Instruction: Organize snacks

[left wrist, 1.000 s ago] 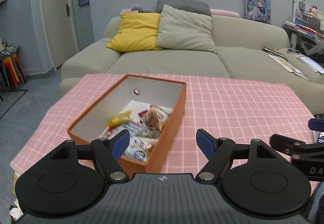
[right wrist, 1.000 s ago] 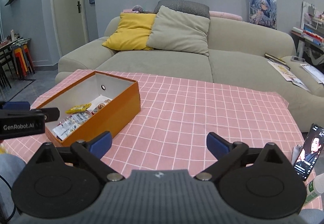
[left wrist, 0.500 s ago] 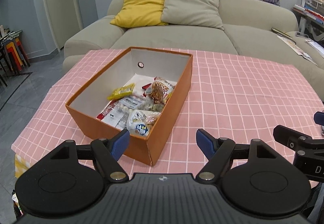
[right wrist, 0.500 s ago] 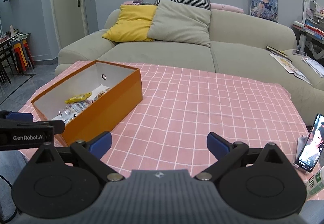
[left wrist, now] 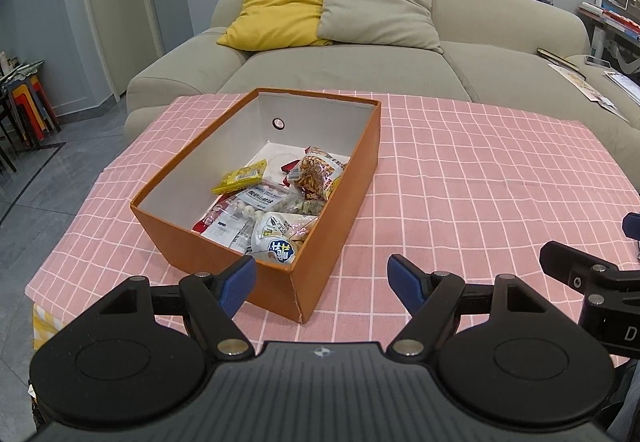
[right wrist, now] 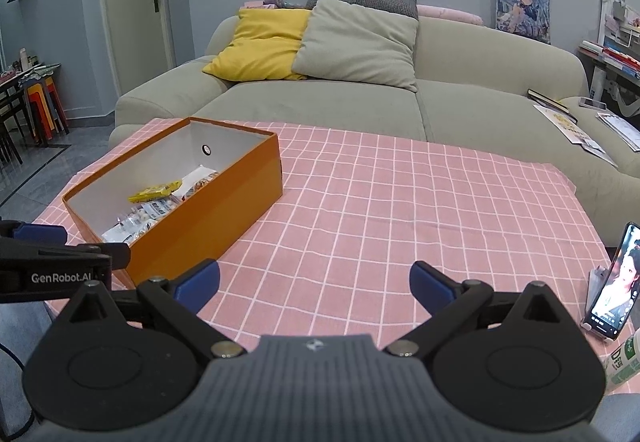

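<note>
Orange box (left wrist: 332, 242) of snacks (left wrist: 276, 206) sits on counter (left wrist: 480, 178), long axis running 7 to 1 o'clock. Left gripper (left wrist: 322, 278) and right gripper (right wrist: 314, 282): jaws wide open, empty.

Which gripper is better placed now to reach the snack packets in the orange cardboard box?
Left. The left gripper hangs open just before the orange cardboard box, facing its snack packets. The right gripper, also open, faces bare pink checked cloth beside the box.

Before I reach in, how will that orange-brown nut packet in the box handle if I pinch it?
The nut packet looks like crinkly film, so probably floppy and slippery. It leans against the orange box wall atop other packets, so it may slide. Likely light.
</note>
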{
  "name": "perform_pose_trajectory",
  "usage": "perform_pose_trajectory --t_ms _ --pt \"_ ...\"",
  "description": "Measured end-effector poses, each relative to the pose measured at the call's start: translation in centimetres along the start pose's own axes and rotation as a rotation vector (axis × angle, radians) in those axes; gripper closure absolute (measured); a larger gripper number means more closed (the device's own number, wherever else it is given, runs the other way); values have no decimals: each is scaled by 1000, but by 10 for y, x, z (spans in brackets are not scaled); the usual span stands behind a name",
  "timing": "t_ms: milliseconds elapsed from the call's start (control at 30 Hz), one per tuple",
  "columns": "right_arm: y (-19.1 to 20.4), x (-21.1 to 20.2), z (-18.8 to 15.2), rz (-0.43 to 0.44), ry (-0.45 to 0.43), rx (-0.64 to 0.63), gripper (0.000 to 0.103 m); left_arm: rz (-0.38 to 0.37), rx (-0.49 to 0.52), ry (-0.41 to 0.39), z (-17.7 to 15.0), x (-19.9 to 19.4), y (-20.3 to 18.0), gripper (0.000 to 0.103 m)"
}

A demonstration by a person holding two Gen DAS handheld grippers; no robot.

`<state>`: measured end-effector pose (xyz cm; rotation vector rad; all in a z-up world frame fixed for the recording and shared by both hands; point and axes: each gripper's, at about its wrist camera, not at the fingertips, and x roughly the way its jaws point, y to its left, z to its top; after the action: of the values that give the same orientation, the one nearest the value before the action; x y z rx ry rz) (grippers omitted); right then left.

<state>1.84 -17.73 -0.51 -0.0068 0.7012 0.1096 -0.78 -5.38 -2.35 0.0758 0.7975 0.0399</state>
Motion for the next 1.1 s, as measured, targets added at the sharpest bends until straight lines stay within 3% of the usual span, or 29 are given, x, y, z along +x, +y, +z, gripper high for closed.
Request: perform_pose_trajectory --t_ms 1100 --pt "1 -1 -2 6 0 -4 4 1 4 6 -1 0 5 15"
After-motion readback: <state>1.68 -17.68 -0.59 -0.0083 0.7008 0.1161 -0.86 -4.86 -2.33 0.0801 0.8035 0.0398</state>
